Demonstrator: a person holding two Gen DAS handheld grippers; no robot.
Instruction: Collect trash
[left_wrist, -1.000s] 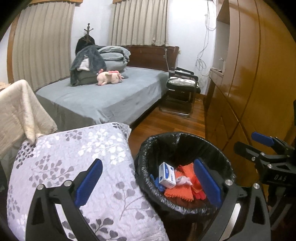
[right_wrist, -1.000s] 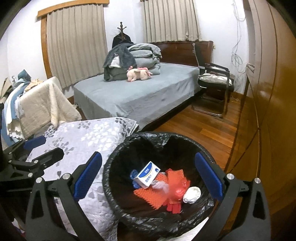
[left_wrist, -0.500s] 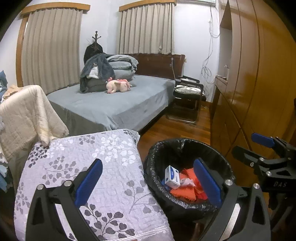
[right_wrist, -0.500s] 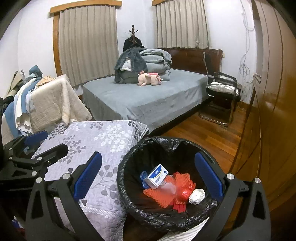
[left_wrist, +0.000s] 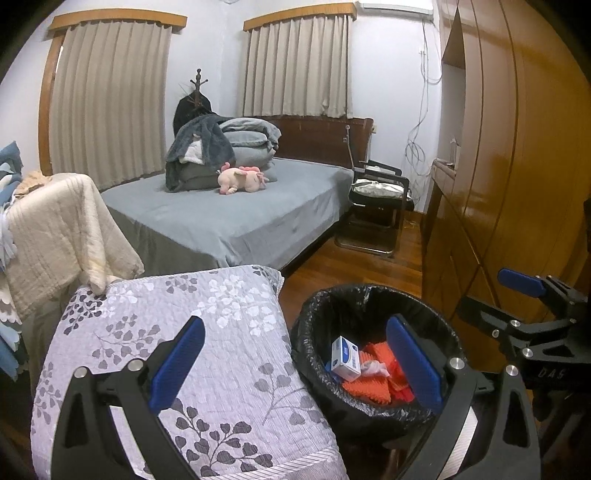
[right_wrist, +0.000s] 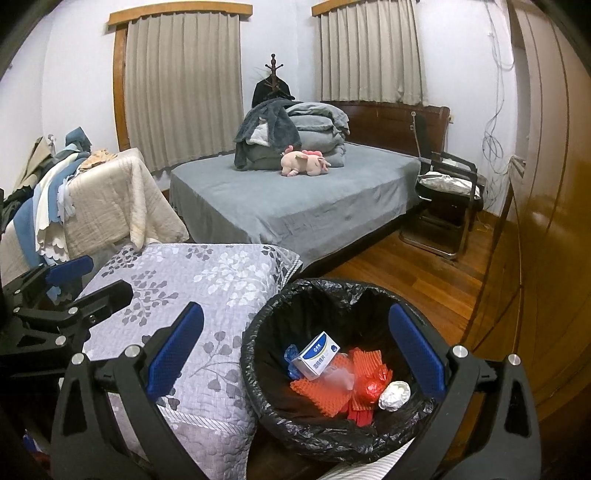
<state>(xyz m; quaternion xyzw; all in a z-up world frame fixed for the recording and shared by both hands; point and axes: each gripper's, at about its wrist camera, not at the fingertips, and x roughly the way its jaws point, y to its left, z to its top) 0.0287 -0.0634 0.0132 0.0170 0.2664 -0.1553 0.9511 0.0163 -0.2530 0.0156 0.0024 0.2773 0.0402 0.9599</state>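
Both your grippers are spread wide and carry nothing: the left gripper (left_wrist: 295, 363) hangs over the seam between the quilt (left_wrist: 177, 354) and the bin (left_wrist: 373, 295), the right gripper (right_wrist: 295, 354) over the bin's near rim. The trash is already inside the bin: a white box (right_wrist: 318, 355) at about 10 o'clock, orange foam netting (right_wrist: 325, 393) in the middle, a red wrapper (right_wrist: 373, 384) and a white wad (right_wrist: 394, 395) toward 4 o'clock. In neither view can you see any loose trash on the quilt, the floor (right_wrist: 406, 273) or the bed (right_wrist: 295, 206), so the collecting looks close to finished, though much of the room is out of frame.

What can go wrong from here:

- The liner (right_wrist: 306, 291) is loose and crumpled at the rim. If you drop a wide-open finger toward 6 o'clock, you could snag it and drag it off the bin, or tip the bin.
- The bin sits tight against the quilt at its 9 o'clock side. A nudge from the left gripper could shove it, or catch the quilt's edge.
- Your two grippers are near each other; the right one shows at 3 o'clock in the left view. Swinging either inward risks a clash.
- If you pull away fast, you may miss trash hidden behind the quilt.
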